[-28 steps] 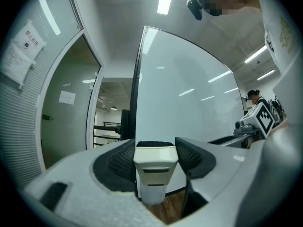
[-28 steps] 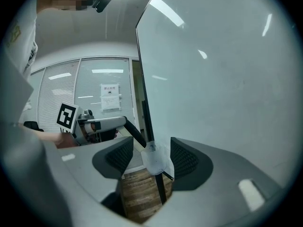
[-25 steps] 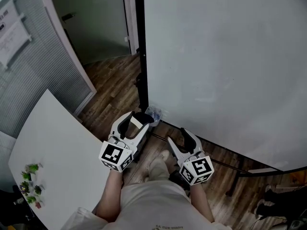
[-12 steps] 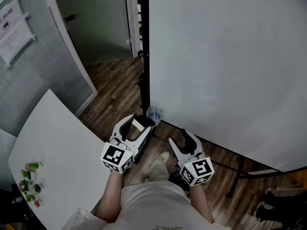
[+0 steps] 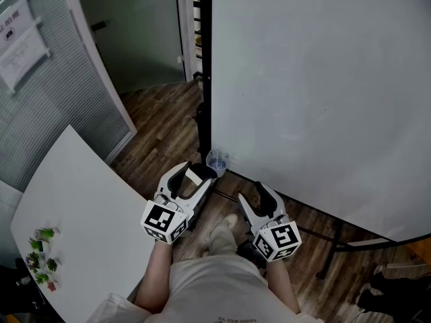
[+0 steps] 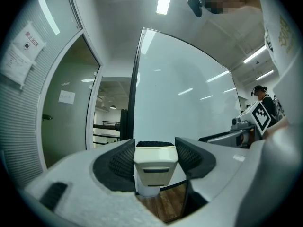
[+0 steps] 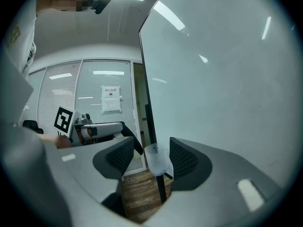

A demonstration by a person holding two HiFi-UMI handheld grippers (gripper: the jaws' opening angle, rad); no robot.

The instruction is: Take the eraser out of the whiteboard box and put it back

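**Cream eraser pinched in the left hand-held gripper, clear of the whiteboard box**

Cream plastic forms the eraser point(image 6: 155, 167), a blocky body with a stepped front face, two dark slots across it and a strip of black felt along its top edge. It sits between the jaws of the left hand-held gripper point(image 5: 194, 173), whose dark, ribbed pads press on its two sides; the gripper's pale grey shell curves smoothly out to either side of it. In the head view the eraser shows as a small light block at the gripper's tip, near the whiteboard box point(image 5: 216, 160) but apart from it and outside it.

That box is a small cup of translucent, slightly cloudy plastic with a rounded bottom, fixed at the lower left corner of the whiteboard point(image 5: 316, 93) against its black frame. The board is a large, smooth, glossy white sheet that reflects the ceiling lights.

The right hand-held gripper point(image 5: 250, 192) has its jaws spread with nothing between the pads; in its own view the translucent box shows beyond the gap, not touched. Each gripper carries a white cube printed with black square markers, left point(image 5: 163, 221) and right point(image 5: 277, 239).

Below lies a floor point(image 5: 161, 123) of brown wood-grain planks. At lower left a plain white bench point(image 5: 74, 207) has a matt top and a few small green objects near its edge.
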